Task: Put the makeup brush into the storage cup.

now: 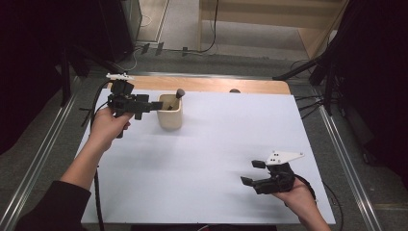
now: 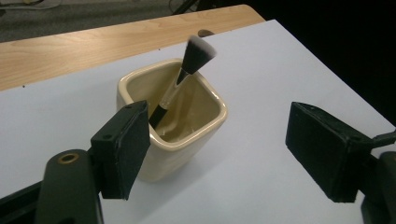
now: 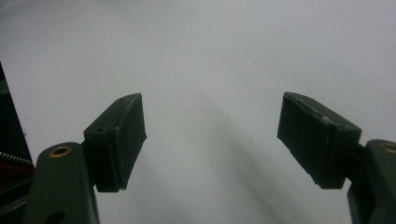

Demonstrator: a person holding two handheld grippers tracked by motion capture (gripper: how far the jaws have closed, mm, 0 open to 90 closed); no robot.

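Brush (image 2: 187, 70) is sitting in the cream cup (image 2: 173, 140), so as far as I can judge you're at the reach-in stage and nothing's been grabbed yet.

Near to far: your right gripper (image 1: 252, 172) is parked low on the white sheet (image 1: 211, 168) by your side of the table, jaws spread wide with nothing but bare sheet between them in the right gripper view. Your left gripper (image 1: 155, 105) is up at the far left, right beside the cup's rim, jaws gaping too. In the left gripper view the near jaw is just in front of the cup wall and the other is well off to the side, so no grip on cup or brush.

The brush itself: black handle down inside the cup, silver ferrule, dark bristles with pale tips, leaning toward the far corner. The cup's a squarish glossy ceramic thing near the sheet's far edge, with the wooden tabletop (image 1: 216, 84) just behind. Grabbing and lifting is all ahead of you.
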